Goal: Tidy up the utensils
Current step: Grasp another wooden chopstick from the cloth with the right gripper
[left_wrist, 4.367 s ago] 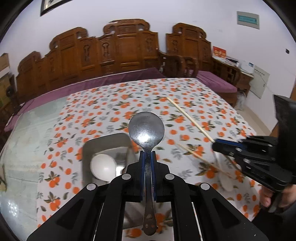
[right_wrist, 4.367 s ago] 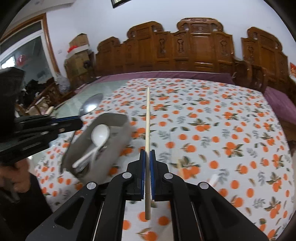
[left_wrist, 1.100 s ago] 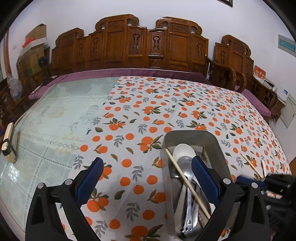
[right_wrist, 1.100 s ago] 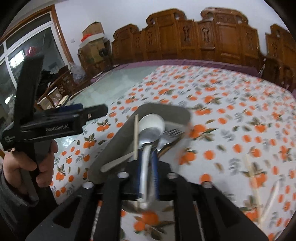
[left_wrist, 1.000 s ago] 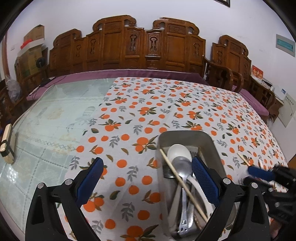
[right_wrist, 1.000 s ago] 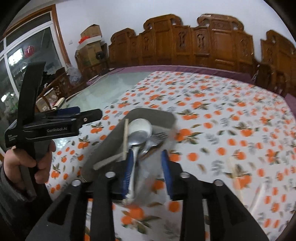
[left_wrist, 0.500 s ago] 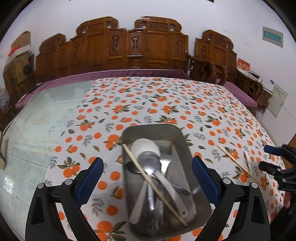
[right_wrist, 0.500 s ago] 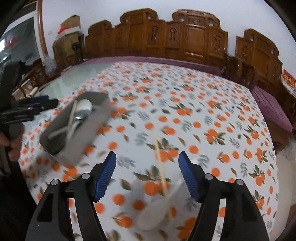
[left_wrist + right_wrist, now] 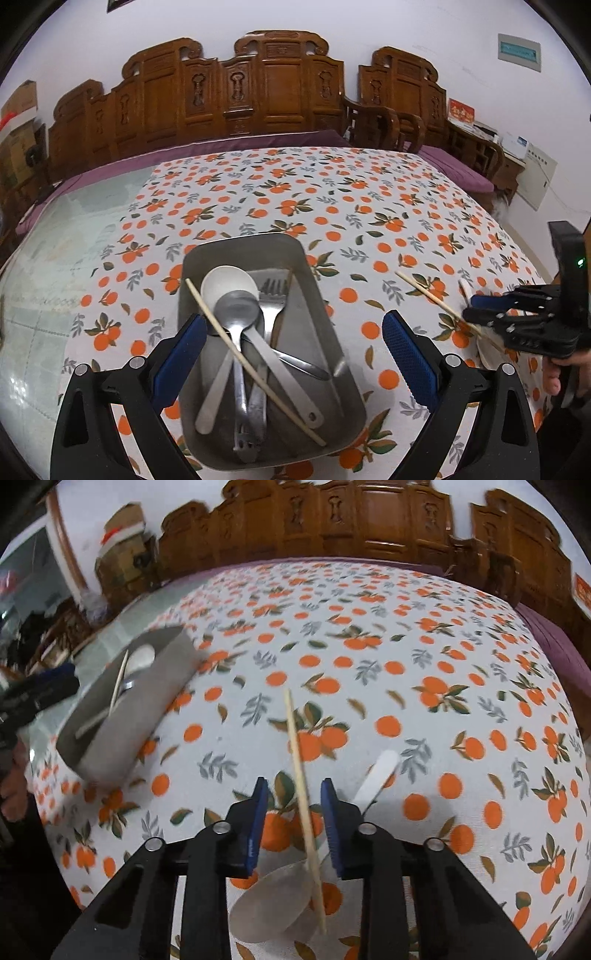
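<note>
My right gripper (image 9: 291,821) is open and holds nothing, its blue-padded jaws standing either side of the pale wooden chopstick (image 9: 301,786) that lies on the orange-printed tablecloth (image 9: 424,686); the stick runs between the jaws without touching either pad, as far as I can tell. Its near end crosses over the bowl of a white plastic spoon (image 9: 273,904), whose handle angles away to the right just beside my right jaw. My left gripper (image 9: 291,350) is spread wide and empty too, hovering over the grey rectangular metal tray (image 9: 243,245), which already holds a white spoon (image 9: 228,282), a steel spoon (image 9: 236,310), a steel fork (image 9: 275,295) and another wooden chopstick (image 9: 255,373) lying slantwise across them. The step in hand, I judge, is picking up the loose chopstick for the tray. To do it well I would lower until the pad tips are nearly on the cloth, keep the stick centred, and close squarely across it, away from where it rides on the spoon, so I do not pinch the spoon's rim or flick it. A thin round stick may roll or pivot in the pads, so I would lift slowly and level before carrying it to the tray on my left.
</note>
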Demonstrator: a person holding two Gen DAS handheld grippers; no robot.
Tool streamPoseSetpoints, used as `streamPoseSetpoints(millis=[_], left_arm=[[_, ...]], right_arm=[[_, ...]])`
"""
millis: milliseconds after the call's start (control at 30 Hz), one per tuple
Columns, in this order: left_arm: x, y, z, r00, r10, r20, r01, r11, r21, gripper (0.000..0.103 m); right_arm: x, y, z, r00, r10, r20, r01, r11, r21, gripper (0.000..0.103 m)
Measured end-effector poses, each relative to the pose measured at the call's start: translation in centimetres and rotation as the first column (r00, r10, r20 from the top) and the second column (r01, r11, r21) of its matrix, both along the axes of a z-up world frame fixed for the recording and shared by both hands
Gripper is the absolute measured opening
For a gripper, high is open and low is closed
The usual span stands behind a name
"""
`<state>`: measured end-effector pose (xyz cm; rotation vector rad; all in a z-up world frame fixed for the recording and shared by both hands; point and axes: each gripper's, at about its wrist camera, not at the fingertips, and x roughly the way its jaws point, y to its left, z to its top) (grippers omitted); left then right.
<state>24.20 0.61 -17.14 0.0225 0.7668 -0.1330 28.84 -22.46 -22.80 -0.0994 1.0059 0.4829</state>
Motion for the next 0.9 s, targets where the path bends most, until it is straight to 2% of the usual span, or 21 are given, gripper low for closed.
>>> streamPoseSetpoints(millis=[200,467,667,800,900], left_arm=[[-0.4,-0.5,0.1,1.000,-0.014,0.008,0.014,1.000,-0.002,0.092],[-0.5,-0.9,-0.2,1.000,-0.014,0.001,0.014,1.000,0.006,0.092],[-0.4,-1.1,-0.3,1.000,-0.017,0.000,0.017,1.000,0.011,0.092],[-0.6,-1.3,-0.3,1.000,-0.024,0.003,0.024,1.000,0.016,0.092],[-0.7,-1.5,-0.3,1.000,-0.029,0.009,0.028,0.999,0.017,0.092]], right_arm=[[-0.2,1.0,-1.3,1.000,0.019,0.000,-0.019,0.993,-0.115,0.023],[-0.1,1.3,-1.4,1.000,0.026,0.011,-0.024,0.990,-0.138,0.023],[0.2,1.1,-1.3,1.000,0.013,-0.009,-0.014,0.993,-0.115,0.022],[0.5,0.8,-1.3,1.000,-0.012,-0.009,0.011,0.992,-0.125,0.007],[0.6,0.6,-1.3,1.000,-0.018,-0.020,0.016,0.994,-0.112,0.006]])
